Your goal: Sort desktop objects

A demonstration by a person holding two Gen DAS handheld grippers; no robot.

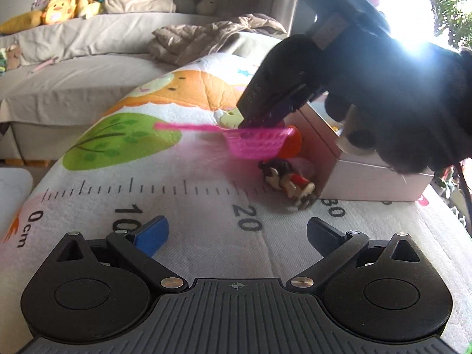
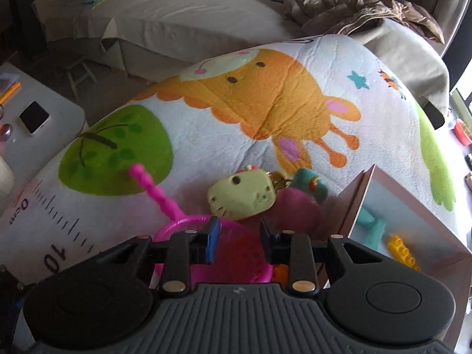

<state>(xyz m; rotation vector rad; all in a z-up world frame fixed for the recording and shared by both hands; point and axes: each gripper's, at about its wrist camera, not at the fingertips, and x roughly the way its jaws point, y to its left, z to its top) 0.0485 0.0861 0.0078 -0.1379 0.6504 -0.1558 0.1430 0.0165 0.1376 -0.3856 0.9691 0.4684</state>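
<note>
Mat (image 1: 191, 174): quilted fabric with a soft stitched texture, spread over the desk; printed with an orange cartoon giraffe, a round green tree and a black ruler scale along its near edge.
Sofa (image 1: 73, 67): broad and cloth-covered behind the desk, with plush animals at its back and a crumpled brown quilted blanket at one end.
Box (image 1: 354, 174): smooth, flat-sided, pinkish with a pale inside, standing on the mat at the right; the right wrist view shows a teal piece and a knobbly yellow brick (image 2: 404, 252) lying in it.
Right tool (image 1: 253, 119): black, angled down from the upper right, its fingers closed on the rim of the strainer and holding it off the mat.
Left tool (image 1: 237, 234): spread wide and holding nothing, one finger with a blue pad, the other black, low over the ruler scale.
Strainer (image 1: 256, 143): translucent pink plastic, a round mesh bowl with a long thin handle pointing left; it hangs just left of the box.
Cat face (image 2: 242, 196): pale green, rounded hard plastic with dot eyes, lying on the mat just beyond the strainer.
Dog figure (image 1: 290, 184): small, glossy, brown and cream, lying on its side against the box's lower corner.
</note>
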